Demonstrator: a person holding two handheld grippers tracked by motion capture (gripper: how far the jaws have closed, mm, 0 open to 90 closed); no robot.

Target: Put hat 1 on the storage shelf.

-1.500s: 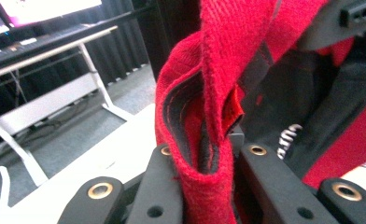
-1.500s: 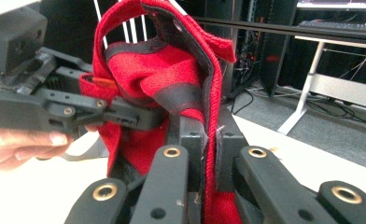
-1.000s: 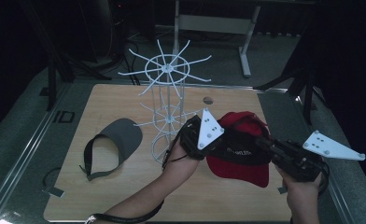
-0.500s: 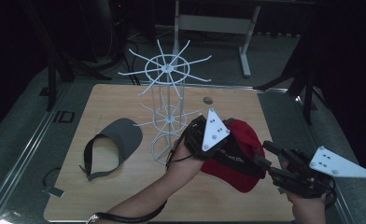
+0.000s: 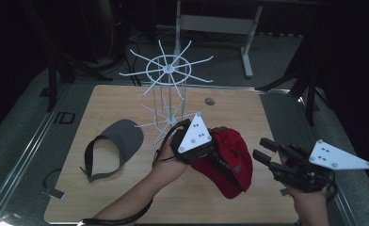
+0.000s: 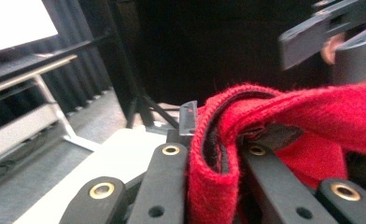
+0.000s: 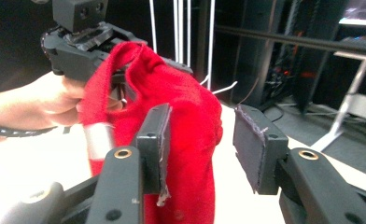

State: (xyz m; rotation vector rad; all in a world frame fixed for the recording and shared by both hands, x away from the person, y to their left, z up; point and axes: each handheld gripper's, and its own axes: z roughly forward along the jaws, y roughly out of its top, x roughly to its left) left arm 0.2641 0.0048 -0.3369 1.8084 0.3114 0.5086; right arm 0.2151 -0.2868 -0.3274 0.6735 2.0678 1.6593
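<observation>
Now the right gripper (image 5: 262,150) is off the red cap (image 5: 227,162). A second ago both grippers met at the cap; half a second ago the right one was drawing away toward the near right; here it sits well apart from the cap, near the table's (image 5: 248,113) right edge, jaws spread with nothing between them. The right gripper view confirms it: pads (image 7: 155,135) wide apart, cap hanging in front of them, not touched.

Left gripper (image 6: 209,154) alone carries the cap. Jaws pressed together on a fold of the red fabric at the rim and strap, seen close in the left gripper view. Cap is lifted off the table, held just right of the white wire rack (image 5: 171,94), its crown drooping toward the near right.

Grey visor (image 5: 114,143) lies flat on the left side of the table, unmoved across all three moments.

Reading: this looks like a handover finished, one-handed hold from here. Likely aim is hanging the cap on a rack arm. Grip is on a soft edge only, so slippage or swinging seems the risk.
</observation>
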